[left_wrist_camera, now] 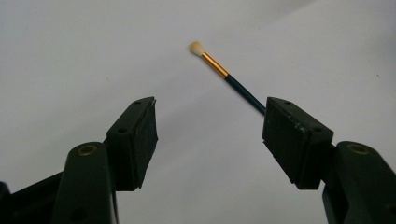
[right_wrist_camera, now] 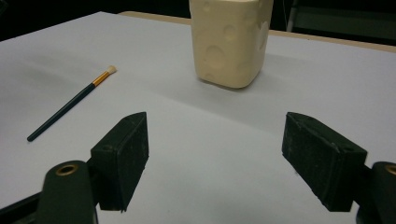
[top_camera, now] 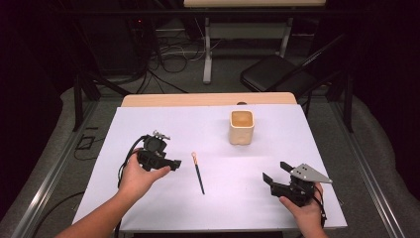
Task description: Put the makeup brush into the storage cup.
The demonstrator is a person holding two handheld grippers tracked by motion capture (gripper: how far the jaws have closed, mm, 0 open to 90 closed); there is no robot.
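Note:
A thin paintbrush [top_camera: 198, 173] with a dark handle, gold ferrule and pale tip lies flat on the white table cover [top_camera: 148, 124], near the middle. My left gripper [top_camera: 174, 163] sits just left of it, jaws open and empty. In the left gripper view the brush [left_wrist_camera: 229, 77] lies ahead of the left gripper [left_wrist_camera: 210, 116], its handle running behind one jaw. My right gripper [top_camera: 275, 171] rests at the front right, open, holding nothing. In the right gripper view the right gripper [right_wrist_camera: 217, 135] faces a cream dimpled cup [right_wrist_camera: 231, 42], with the brush [right_wrist_camera: 70, 105] off to the left.
The cream cup [top_camera: 241, 127] stands upright at the back of the cover, right of centre. A wooden table edge [top_camera: 208, 99] shows behind the cover. Beyond the table are a black chair [top_camera: 277, 74], cables and stand legs on the floor.

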